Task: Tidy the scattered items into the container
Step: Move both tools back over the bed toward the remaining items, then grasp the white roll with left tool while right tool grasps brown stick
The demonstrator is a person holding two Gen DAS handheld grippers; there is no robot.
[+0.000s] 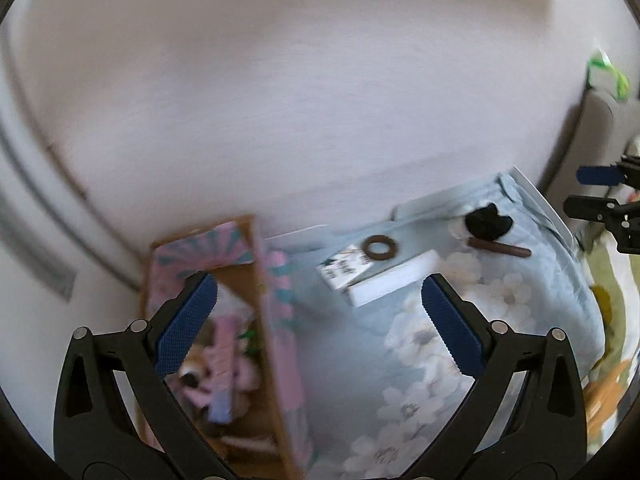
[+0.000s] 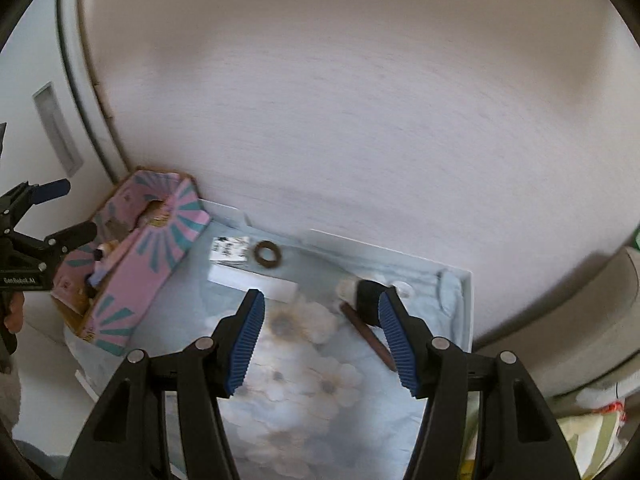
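Observation:
A pink and teal cardboard box (image 1: 276,320) (image 2: 160,240) lies open on the floral cloth, with several pink items inside. My left gripper (image 1: 316,320) is open and empty above the box's right wall. A brown ring (image 1: 379,247) (image 2: 269,255), a white box (image 1: 392,280) (image 2: 256,282) with a black-and-white label, a black and white soft object (image 1: 486,222) (image 2: 366,296) and a brown stick (image 1: 500,248) (image 2: 372,340) lie on the cloth. My right gripper (image 2: 320,320) is open and empty, its right finger beside the black object.
The light blue floral cloth (image 1: 400,360) (image 2: 288,380) covers a white tray (image 2: 466,308) set against a pale wall. A grey rounded furniture edge (image 2: 580,300) is at the right. The left gripper shows in the right wrist view (image 2: 52,212).

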